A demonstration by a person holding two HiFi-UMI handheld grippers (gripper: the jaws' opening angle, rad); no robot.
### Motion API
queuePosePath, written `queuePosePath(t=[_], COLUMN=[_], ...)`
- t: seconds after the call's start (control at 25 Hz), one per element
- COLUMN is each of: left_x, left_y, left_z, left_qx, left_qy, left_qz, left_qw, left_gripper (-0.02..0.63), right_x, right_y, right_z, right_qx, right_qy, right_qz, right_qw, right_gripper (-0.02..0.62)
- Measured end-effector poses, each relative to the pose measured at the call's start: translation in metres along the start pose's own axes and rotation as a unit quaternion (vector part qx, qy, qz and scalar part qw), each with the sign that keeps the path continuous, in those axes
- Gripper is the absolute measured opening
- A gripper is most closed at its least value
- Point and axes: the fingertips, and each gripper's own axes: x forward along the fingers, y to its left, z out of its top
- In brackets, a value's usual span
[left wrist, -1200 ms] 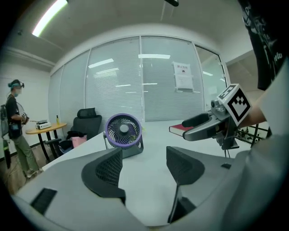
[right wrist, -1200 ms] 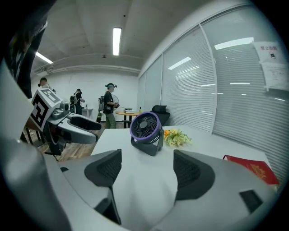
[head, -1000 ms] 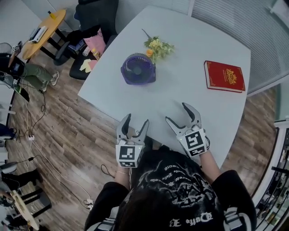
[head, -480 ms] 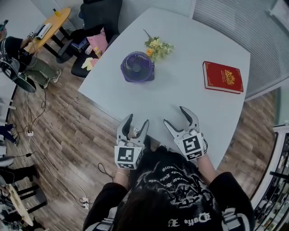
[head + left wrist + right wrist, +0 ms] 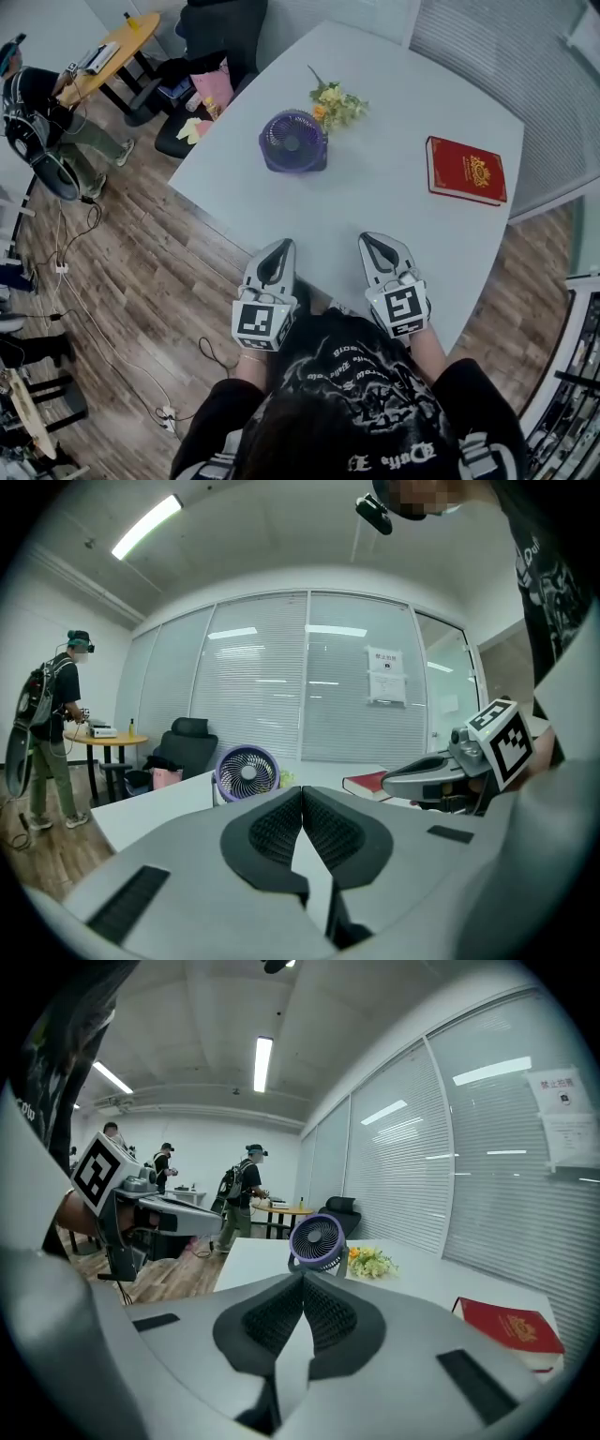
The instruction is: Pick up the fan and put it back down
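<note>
**Head view, read left to right.** The left gripper (image 5: 280,248) is held at the near edge of the white table (image 5: 394,122). Its jaws have just closed, pads meeting with nothing between them. Well beyond it the purple fan (image 5: 293,142) stands upright on the table, grille towards the person, with a small bunch of yellow flowers (image 5: 337,103) just beside it. The right gripper (image 5: 372,241) has likewise just closed on nothing — pads together. Each gripper bears a marker cube (image 5: 259,322) printed with black-and-white squares. At far right lies a red book (image 5: 466,171); its gold cover emblem is too small to read. The notice (image 5: 385,675) on the glass wall is also illegible.
</note>
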Motion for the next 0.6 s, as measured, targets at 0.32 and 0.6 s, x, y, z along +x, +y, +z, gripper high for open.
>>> queuePosePath(t=[0.32, 0.6], left_x=[-0.0004, 0.0033], left_y=[0.0003, -0.0059], left_z=[-0.005, -0.0083], left_qx=[0.008, 0.02], left_qy=[0.009, 0.019], left_qz=[0.015, 0.009], left_qw=[0.9998, 0.9996], left_gripper=[0.02, 0.02], right_x=[-0.0019, -0.0014], right_y=[-0.003, -0.0077], right_z=[0.0034, -0.0012], right_qx=[0.018, 0.016], right_qy=[-0.009, -0.004], right_qz=[0.014, 0.015], right_qw=[1.0, 1.0], right_gripper=[0.008, 0.008])
